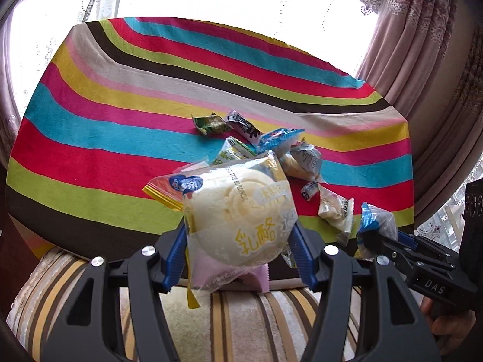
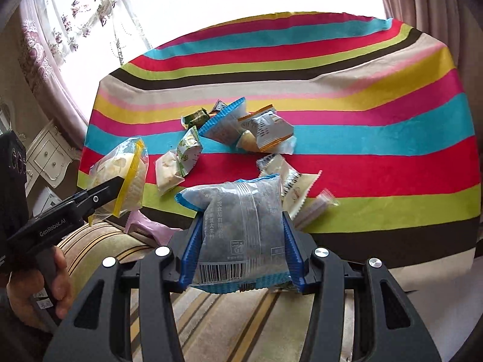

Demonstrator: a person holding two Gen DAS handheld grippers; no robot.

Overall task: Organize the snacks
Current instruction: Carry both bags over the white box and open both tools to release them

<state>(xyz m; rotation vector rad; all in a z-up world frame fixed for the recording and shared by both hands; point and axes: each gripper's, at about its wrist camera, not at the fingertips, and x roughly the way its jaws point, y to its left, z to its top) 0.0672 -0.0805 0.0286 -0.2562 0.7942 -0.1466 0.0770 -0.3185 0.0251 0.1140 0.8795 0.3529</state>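
Both packets lifted off the near table edge, my left gripper clamping the cheese bun packet, right gripper squeezing the blue-edged dark snack packet; next, each wants a sorted spot clear of the snack pile beyond.

Left gripper clamps yellow bread pkt — other snack pkts on striped cloth beyond.

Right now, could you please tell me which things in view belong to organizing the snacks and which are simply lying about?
Belonging to the job:
- cream bread packet, in the left claw
- blue-edged dark snack packet, in the right claw
- pile of wrapped snacks on the striped cloth

Just lying about:
- curtains
- striped cushion
- white drawer cabinet
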